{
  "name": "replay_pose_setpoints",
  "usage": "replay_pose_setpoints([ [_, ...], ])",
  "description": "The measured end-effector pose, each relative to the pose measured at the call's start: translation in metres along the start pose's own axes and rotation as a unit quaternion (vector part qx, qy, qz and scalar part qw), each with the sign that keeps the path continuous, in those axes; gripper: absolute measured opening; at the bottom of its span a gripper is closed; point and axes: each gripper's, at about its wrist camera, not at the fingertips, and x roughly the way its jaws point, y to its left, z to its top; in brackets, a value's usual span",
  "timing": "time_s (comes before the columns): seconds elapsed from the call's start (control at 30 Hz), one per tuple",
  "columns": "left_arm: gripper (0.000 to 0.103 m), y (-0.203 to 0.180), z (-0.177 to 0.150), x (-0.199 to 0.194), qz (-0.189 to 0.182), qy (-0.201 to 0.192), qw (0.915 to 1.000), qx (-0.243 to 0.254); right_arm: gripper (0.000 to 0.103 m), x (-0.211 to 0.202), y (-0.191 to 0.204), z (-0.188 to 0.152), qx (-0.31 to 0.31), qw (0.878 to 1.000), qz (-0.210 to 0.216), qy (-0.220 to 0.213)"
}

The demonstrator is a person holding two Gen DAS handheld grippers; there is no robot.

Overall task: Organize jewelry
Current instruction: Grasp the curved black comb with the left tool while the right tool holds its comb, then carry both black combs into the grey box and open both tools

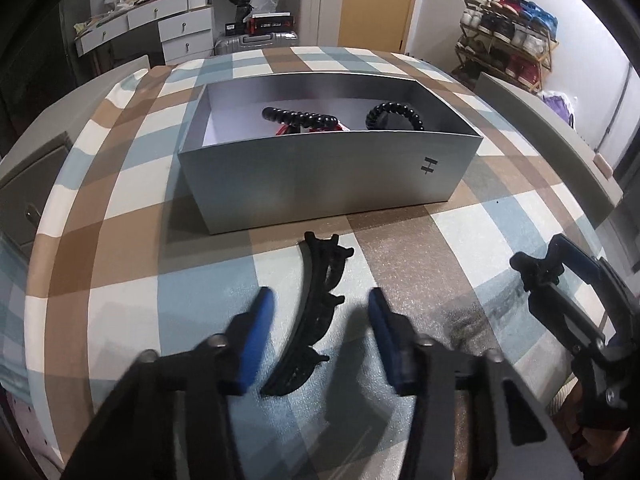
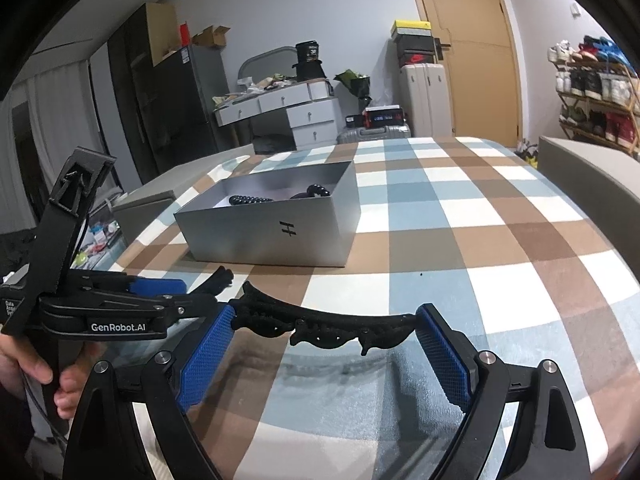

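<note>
A black curved hair clip [image 1: 316,316] lies on the checked tablecloth in front of a silver open box [image 1: 320,168]. My left gripper [image 1: 322,300] is open, its blue fingers on either side of the clip, close above it. In the right wrist view the same clip [image 2: 328,324] spans between my right gripper's blue pads [image 2: 440,344]; the right gripper [image 2: 324,314] is open wide with the clip's ends at or near the pads. The box [image 2: 268,232] holds black spiral bands [image 1: 396,114] and something red [image 1: 308,128].
The checked table [image 2: 480,240] stretches to the right of the box. The right gripper [image 1: 540,272] shows at the left view's right edge, the left gripper [image 2: 160,292] at the right view's left. Drawers, suitcases and a shoe rack [image 1: 508,36] stand behind the table.
</note>
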Motion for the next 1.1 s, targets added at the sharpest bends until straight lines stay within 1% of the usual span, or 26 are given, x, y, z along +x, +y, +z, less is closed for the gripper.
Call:
replay_pose_setpoints([
  [0.03, 0.027, -0.001, 0.000, -0.001, -0.003, 0.000, 1.0000, 0.002, 0.092, 0.000, -0.001, 0.000, 0.002, 1.000, 0.001, 0.001],
  [0.07, 0.020, -0.001, 0.000, -0.001, -0.004, 0.000, 1.0000, 0.003, 0.092, 0.000, -0.001, 0.000, 0.003, 1.000, 0.002, 0.001],
  [0.17, 0.014, -0.004, -0.001, -0.001, -0.004, 0.002, 0.9999, 0.009, 0.092, 0.000, -0.002, 0.000, 0.004, 1.000, 0.004, 0.000],
  [0.2, 0.010, -0.004, -0.001, -0.001, -0.005, 0.002, 0.9999, 0.011, 0.092, 0.000, -0.001, 0.000, 0.004, 1.000, 0.005, 0.000],
  [0.33, 0.010, -0.004, 0.001, -0.001, -0.012, 0.002, 0.9999, 0.008, 0.092, -0.002, 0.000, 0.000, 0.001, 1.000, 0.005, -0.002],
  [0.47, 0.010, -0.005, 0.001, -0.006, -0.012, -0.005, 0.9999, 0.007, 0.092, -0.002, -0.001, 0.001, 0.000, 1.000, 0.018, 0.001],
  [0.67, 0.010, -0.002, 0.000, -0.022, -0.022, -0.022, 0.9995, -0.007, 0.092, -0.006, -0.003, 0.005, 0.004, 1.000, 0.017, -0.003],
  [0.8, 0.010, 0.000, 0.003, -0.036, -0.029, -0.040, 0.9988, -0.010, 0.092, -0.011, -0.005, 0.010, 0.009, 1.000, 0.014, -0.009],
  [0.93, 0.010, -0.001, 0.007, -0.051, -0.036, -0.058, 0.9976, -0.011, 0.092, -0.018, -0.001, 0.019, -0.001, 1.000, 0.014, -0.016],
  [1.1, 0.010, 0.001, 0.018, -0.064, -0.042, -0.083, 0.9956, -0.012, 0.092, -0.027, 0.005, 0.038, -0.005, 0.999, 0.030, -0.031],
])
